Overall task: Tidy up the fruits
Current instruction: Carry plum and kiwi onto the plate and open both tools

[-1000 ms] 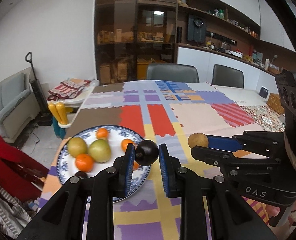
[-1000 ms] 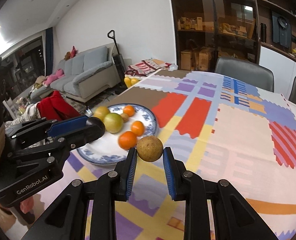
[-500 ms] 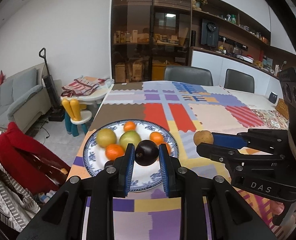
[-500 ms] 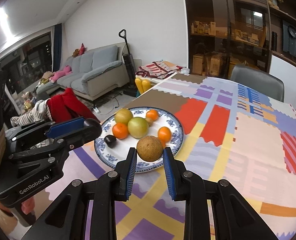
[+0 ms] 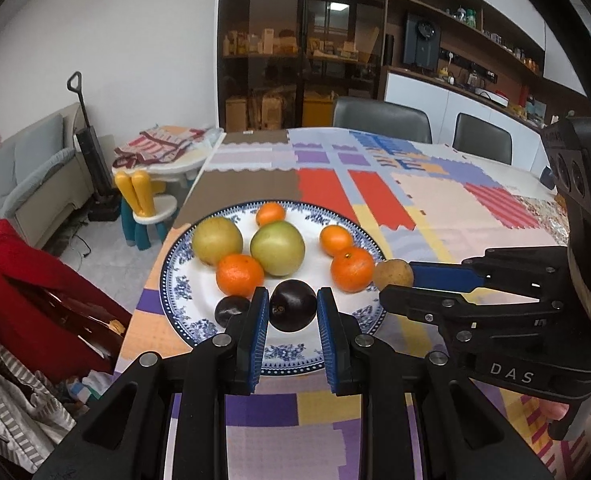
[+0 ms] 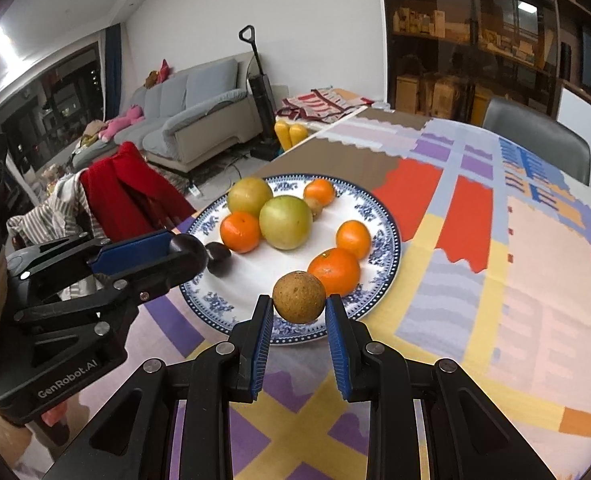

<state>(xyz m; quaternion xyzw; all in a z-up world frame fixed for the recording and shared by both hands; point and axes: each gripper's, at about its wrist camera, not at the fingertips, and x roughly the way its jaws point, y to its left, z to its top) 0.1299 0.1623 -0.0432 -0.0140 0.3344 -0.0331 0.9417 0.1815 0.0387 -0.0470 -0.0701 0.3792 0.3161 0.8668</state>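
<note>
A blue-patterned white plate [image 5: 183, 280] [image 6: 379, 208] sits near the table's left edge with oranges [image 5: 239, 274], two green-yellow fruits [image 5: 277, 248] and a dark plum [image 5: 230, 310]. My left gripper [image 5: 292, 312] is shut on a second dark plum [image 5: 292, 306], held over the plate's near part. My right gripper [image 6: 299, 312] is shut on a brown round fruit [image 6: 299, 298] over the plate's near right rim, beside an orange [image 6: 334, 272]. The right gripper also shows in the left wrist view [image 5: 399, 276].
A patchwork cloth [image 5: 435, 208] covers the table. Two grey chairs [image 5: 381, 118] stand at the far side. To the left, off the table, are a red garment [image 5: 35, 300], a child's chair [image 5: 143, 208] and a sofa [image 6: 199, 108].
Both grippers have moved in over the plate with their fruits, closer and lower. The plate now fills more of both views.
</note>
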